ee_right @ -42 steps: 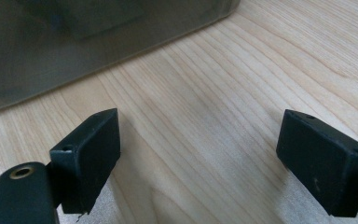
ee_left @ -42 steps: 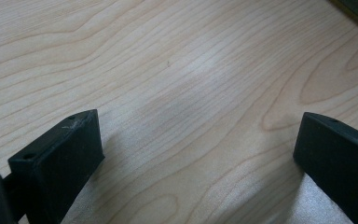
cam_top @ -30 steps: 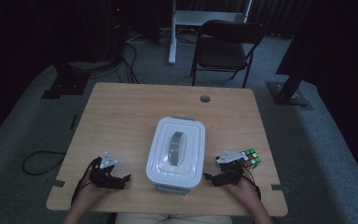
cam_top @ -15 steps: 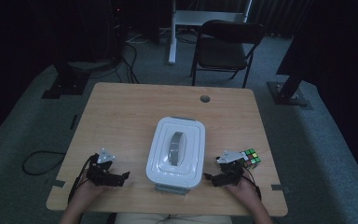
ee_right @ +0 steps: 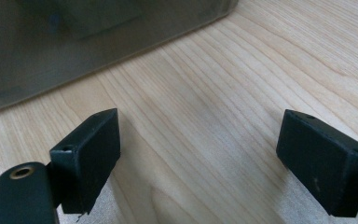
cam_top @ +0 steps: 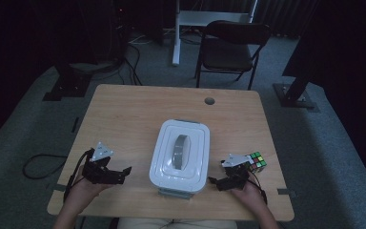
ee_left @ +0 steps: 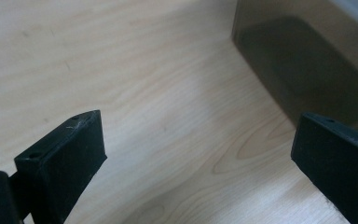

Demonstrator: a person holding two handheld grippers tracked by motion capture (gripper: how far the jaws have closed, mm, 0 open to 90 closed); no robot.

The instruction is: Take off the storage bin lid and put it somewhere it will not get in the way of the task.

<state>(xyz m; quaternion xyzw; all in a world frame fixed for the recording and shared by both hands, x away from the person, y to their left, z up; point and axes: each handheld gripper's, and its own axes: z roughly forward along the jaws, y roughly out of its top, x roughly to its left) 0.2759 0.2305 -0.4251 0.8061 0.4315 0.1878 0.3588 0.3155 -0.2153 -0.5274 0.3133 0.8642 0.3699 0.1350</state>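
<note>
White lidded box (cam_top: 180, 152) sits mid-worktop (cam_top: 124, 114); left hand-held gripper (cam_top: 124, 172) and right hand-held gripper (cam_top: 213, 182) flank it near its sides, jaws spread wide, holding nothing

A dim lab or studio; grey carpet (cam_top: 314, 157) underfoot; cables (cam_top: 128, 62) trailing to dark equipment stands (cam_top: 69, 81); a folding chair (cam_top: 231, 45) behind a lone wooden surface (cam_top: 138, 109).

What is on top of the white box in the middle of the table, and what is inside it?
The white box carries a closed white lid with a grey handle lying flat at its middle. The lid covers the inside, so its contents cannot be seen.
</note>
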